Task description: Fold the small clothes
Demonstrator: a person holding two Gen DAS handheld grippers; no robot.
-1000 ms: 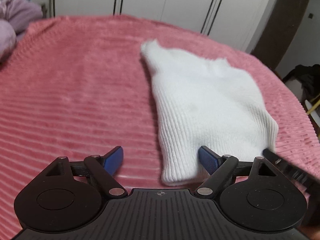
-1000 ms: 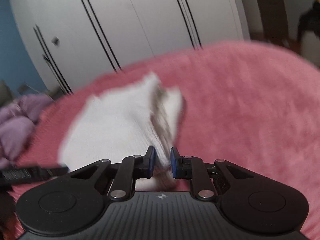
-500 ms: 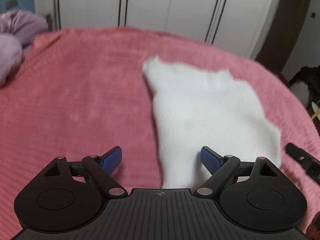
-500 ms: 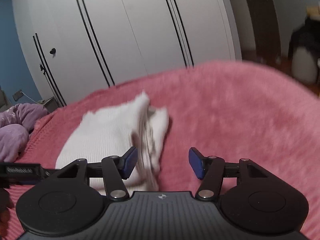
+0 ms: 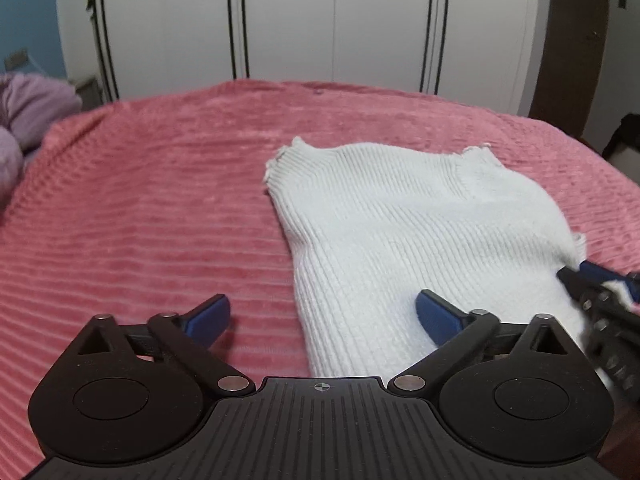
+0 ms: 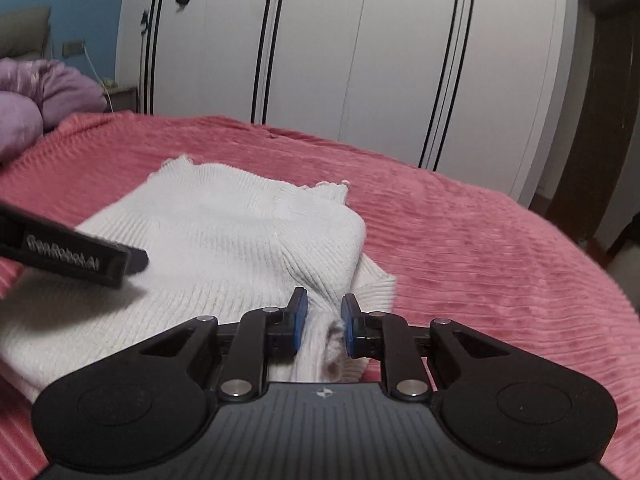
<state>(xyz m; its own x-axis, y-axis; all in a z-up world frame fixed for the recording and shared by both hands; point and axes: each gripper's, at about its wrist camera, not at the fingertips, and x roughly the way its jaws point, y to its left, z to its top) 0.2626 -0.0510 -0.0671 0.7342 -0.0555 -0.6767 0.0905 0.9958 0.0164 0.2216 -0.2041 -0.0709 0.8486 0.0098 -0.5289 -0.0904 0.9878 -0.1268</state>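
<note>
A ribbed white knit garment (image 5: pixel 404 240) lies on a plush, corded pink blanket (image 5: pixel 140 220); glossy white wardrobe doors (image 6: pixel 360 60) behind.

Wide open pink bedspread (image 5: pixel 152 208) lies left of the white knit garment (image 5: pixel 400 232). Purple bedding (image 5: pixel 28 112) crowds the far left corner; wardrobe doors (image 6: pixel 360 60) wall off the back.

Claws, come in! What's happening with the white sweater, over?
Left claw opening wide, gripping nothing. Right claw closing, pads pinching the white sweater at its near edge. Sweater lies on the pink blanket. Nothing in the way.
</note>
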